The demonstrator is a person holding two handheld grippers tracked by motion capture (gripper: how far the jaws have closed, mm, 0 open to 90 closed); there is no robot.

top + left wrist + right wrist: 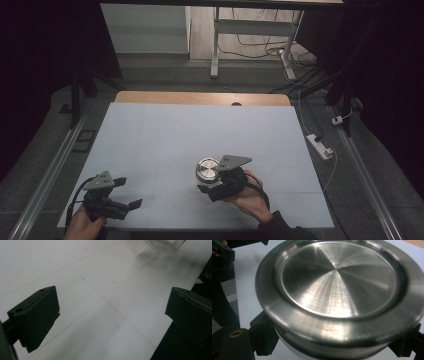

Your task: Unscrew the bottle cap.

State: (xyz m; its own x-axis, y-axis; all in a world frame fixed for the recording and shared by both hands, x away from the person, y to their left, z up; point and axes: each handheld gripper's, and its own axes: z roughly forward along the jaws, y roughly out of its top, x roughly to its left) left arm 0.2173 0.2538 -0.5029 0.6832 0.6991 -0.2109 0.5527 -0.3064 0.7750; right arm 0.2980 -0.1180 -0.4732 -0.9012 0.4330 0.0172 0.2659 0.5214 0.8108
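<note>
Slippage is risked: the lidded jar (206, 170) is clamped low by the right gripper (214, 186); left gripper (126, 193) fingers (37, 317) gape wide, empty.

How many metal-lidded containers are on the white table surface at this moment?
1. The metal-lidded container stands right of centre near the table's front edge, between the jaws of the right gripper. The left gripper is open with nothing between its jaws.

Jar (337, 297) body hidden under its lid, right edge cropped — glass rim (163, 245) blurred, cut off
</note>
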